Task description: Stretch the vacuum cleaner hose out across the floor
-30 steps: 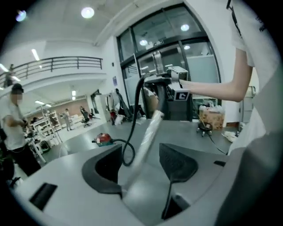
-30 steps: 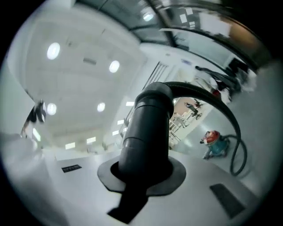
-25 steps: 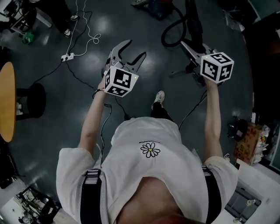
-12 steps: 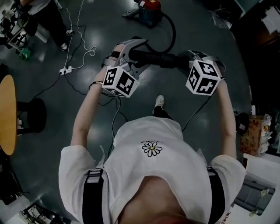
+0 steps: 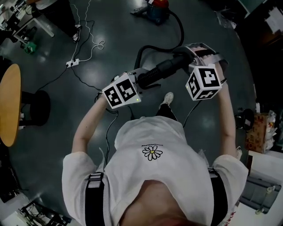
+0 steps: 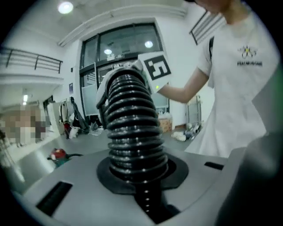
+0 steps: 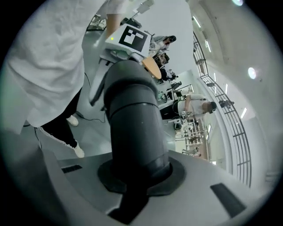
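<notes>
The vacuum cleaner hose (image 5: pixel 160 72), light, springy and likely to recoil, is held off the floor and loops to the vacuum cleaner (image 5: pixel 155 8) at twelve o'clock, its stiff smooth cuff (image 7: pixel 132 119), the surer hold, clamped by the right gripper (image 5: pixel 194 54), while the left gripper (image 5: pixel 138 78) at eight o'clock has just been closing its jaws onto the ribs

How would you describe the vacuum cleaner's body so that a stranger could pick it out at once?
In the head view, start from the dark glossy floor and find the black ribbed hose held up above it. Follow that hose away to the picture's top edge, where the squat canister vacuum cleaner sits. It alone has a red top, and the hose runs into it.
</notes>
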A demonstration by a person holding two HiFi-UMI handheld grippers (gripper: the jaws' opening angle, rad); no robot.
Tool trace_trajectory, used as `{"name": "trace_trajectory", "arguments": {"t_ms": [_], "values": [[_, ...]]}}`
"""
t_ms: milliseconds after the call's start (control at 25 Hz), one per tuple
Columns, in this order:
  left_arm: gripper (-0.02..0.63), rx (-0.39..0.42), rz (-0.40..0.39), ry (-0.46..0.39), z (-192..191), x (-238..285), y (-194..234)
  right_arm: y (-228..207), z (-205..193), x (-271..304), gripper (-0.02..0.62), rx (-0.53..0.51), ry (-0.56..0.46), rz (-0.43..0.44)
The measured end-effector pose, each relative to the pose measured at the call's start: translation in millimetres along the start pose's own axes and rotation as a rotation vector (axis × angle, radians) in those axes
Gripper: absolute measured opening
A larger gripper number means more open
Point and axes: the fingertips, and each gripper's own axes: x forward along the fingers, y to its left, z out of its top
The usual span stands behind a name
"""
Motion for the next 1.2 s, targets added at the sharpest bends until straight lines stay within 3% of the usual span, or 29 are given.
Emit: {"name": "trace_trajectory", "arguments": {"t_ms": [40, 120, 160, 200, 240, 320, 440, 560, 640, 680, 760, 800, 840, 880, 920, 1000, 1080, 1160, 1200], "values": [[0.086, -0.071, -0.049, -0.082, 13.2, -6.4, -17.8, -4.9, 7.9, -6.4, 0.066, 0.004, -0.006, -0.059], [0.086, -0.230, -0.130, -0.283, 47.5, -18.2, -50.0, -23.0, 18.2, -23.9, 0.092, 0.048, -0.036, -0.258], [0.086, -0.302, -0.148, -0.383, 64.7, -22.9, -62.7, -33.4, 20.2, -35.0, 0.194, 0.088, -0.056, -0.370], [0.086, -0.356, -0.147, -0.464, 79.1, -26.2, -72.5, -41.0, 20.4, -46.9, 0.361, 0.132, -0.077, -0.460], [0.086, -0.386, -0.134, -0.523, 90.0, -28.4, -80.4, -43.7, 19.8, -58.0, 0.467, 0.175, -0.098, -0.516], [0.087, -0.401, -0.104, -0.571, 101.2, -30.7, -95.5, -34.4, 19.4, -74.3, 0.537, 0.254, -0.133, -0.548], [0.087, -0.412, -0.098, -0.540, 97.2, -25.8, -126.3, 5.8, 20.1, -85.0, 0.537, 0.320, -0.121, -0.498], [0.087, -0.464, -0.068, -0.493, 82.7, -7.0, -159.6, 58.6, 0.2, -102.2, 0.537, 0.395, -0.023, -0.455], [0.087, -0.628, -0.026, -0.521, 69.5, 5.1, -169.0, 96.0, -45.7, -142.4, 0.537, 0.641, 0.013, -0.482], [0.087, -0.734, -0.007, -0.553, 63.1, 9.1, -172.8, 117.0, -72.5, -173.6, 0.535, 0.863, -0.034, -0.510], [0.089, -0.873, 0.017, -0.608, 57.3, 17.2, -195.2, 167.5, -106.7, -241.6, 0.535, 1.439, -0.308, -0.501], [0.089, -0.878, 0.020, -0.608, 59.2, 24.5, -216.7, 196.3, -108.2, -269.6, 0.535, 1.720, -0.513, -0.418], [0.089, -0.845, 0.018, -0.585, 63.6, 34.7, -243.3, 225.1, -99.8, -289.7, 0.534, 1.957, -0.729, -0.278], [0.089, -0.790, 0.015, -0.549, 68.6, 47.0, -272.2, 252.6, -84.2, -301.3, 0.534, 2.133, -0.919, -0.101], [0.089, -0.734, 0.015, -0.511, 72.4, 59.5, -300.4, 279.1, -66.7, -305.3, 0.534, 2.255, -1.046, 0.075], [0.089, -0.679, 0.024, -0.464, 72.7, 78.6, -350.0, 329.5, -40.4, -298.2, 0.534, 2.473, -1.147, 0.352], [0.089, -0.676, 0.030, -0.440, 64.6, 86.3, -392.3, 369.9, -29.3, -284.8, 0.534, 2.737, -1.208, 0.546], [0.089, -0.664, 0.025, -0.424, 58.5, 88.1, -429.5, 399.3, -21.9, -272.5, 0.534, 2.922, -1.193, 0.693], [0.089, -0.645, 0.020, -0.420, 58.3, 88.0, -446.5, 411.5, -13.1, -267.1, 0.534, 2.952, -1.136, 0.774]]}}
